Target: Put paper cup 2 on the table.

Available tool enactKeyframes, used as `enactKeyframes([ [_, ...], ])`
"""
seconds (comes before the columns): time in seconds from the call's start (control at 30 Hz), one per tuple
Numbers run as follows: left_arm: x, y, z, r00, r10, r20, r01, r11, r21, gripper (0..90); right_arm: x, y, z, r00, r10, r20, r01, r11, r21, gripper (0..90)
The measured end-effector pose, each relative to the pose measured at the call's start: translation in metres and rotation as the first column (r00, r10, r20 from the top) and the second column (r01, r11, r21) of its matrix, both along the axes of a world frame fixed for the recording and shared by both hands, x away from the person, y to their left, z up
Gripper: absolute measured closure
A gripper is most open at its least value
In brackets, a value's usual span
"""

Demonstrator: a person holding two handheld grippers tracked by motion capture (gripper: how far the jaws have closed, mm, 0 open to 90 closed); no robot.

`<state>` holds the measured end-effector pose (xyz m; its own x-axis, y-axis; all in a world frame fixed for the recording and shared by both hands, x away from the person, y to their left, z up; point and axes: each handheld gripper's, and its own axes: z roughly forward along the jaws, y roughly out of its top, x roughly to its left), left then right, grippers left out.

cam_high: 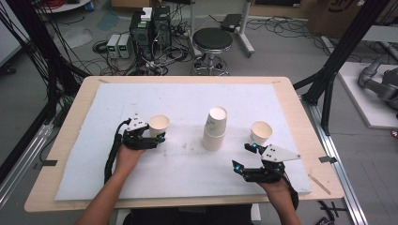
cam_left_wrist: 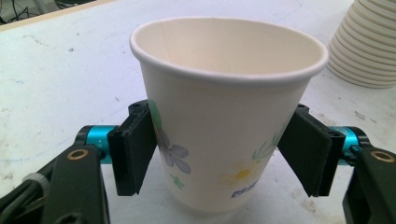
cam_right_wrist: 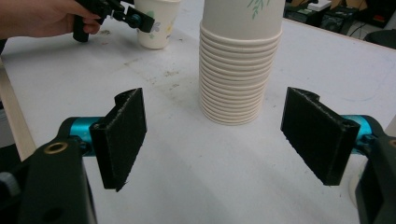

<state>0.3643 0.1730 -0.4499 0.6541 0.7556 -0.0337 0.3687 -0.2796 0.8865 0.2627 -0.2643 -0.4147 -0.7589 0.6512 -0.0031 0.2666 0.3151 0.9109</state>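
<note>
With the left gripper [cam_left_wrist: 219,154] clamped on the white flowered paper cup [cam_left_wrist: 224,112] at the left of the white foam mat [cam_high: 187,178], press lightly, and keep the wide-open right gripper [cam_right_wrist: 224,140] waiting.

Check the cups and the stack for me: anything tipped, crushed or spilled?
Nothing stands out. The cup in the left tongs stands upright and undented, the stack is straight, and the right-hand cup is upright. No spill shows.

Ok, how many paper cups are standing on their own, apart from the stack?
2. One single cup sits at the left, between the jaws of the left hand-held gripper; the other single cup stands at the right, beyond the stack.
</note>
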Motion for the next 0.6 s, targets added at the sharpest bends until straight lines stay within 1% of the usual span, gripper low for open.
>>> enactKeyframes([
  [0.07,-0.003,0.002,-0.002,1.0,0.007,-0.006,-0.007,0.9999,-0.01,30.1,0.0,0.0,0.0,1.0,-0.002,0.001,0.002,1.0,0.001,22.9],
  [0.1,-0.003,0.003,-0.003,0.9999,0.007,-0.015,-0.007,0.9998,-0.019,29.9,0.0,-0.001,0.0,1.0,-0.002,-0.002,0.002,1.0,0.003,22.9],
  [0.17,-0.004,0.005,-0.003,0.9993,-0.001,-0.036,0.0,0.9998,-0.019,28.9,0.0,-0.001,0.0,1.0,-0.004,-0.001,0.004,1.0,0.002,22.9],
  [0.23,-0.005,0.006,-0.002,0.9988,-0.009,-0.049,0.007,0.9993,-0.037,27.3,0.0,-0.002,0.0,1.0,-0.003,0.001,0.003,1.0,0.003,22.9],
  [0.27,-0.006,0.007,-0.001,0.9988,-0.008,-0.048,0.005,0.9988,-0.048,25.7,0.001,-0.002,0.0,1.0,-0.002,0.002,0.002,1.0,0.002,22.9],
  [0.37,-0.01,0.011,0.003,0.9992,-0.003,-0.04,0.0,0.9969,-0.079,20.6,0.002,-0.003,-0.001,1.0,-0.005,-0.005,0.005,1.0,0.005,22.9],
  [0.47,-0.019,0.018,0.007,0.9999,0.003,-0.014,-0.005,0.9937,-0.112,19.6,0.003,-0.004,-0.001,1.0,-0.005,-0.005,0.005,1.0,0.007,22.9],
  [0.57,-0.03,0.027,0.011,0.9998,0.017,0.014,-0.015,0.9909,-0.134,17.3,0.003,-0.007,-0.001,0.9999,-0.012,-0.01,0.012,0.9999,0.012,22.9],
  [0.6,-0.032,0.03,0.012,0.9996,0.016,0.022,-0.013,0.9903,-0.139,17.0,0.003,-0.008,-0.001,0.9999,-0.015,-0.004,0.015,0.9998,0.012,22.8],
])
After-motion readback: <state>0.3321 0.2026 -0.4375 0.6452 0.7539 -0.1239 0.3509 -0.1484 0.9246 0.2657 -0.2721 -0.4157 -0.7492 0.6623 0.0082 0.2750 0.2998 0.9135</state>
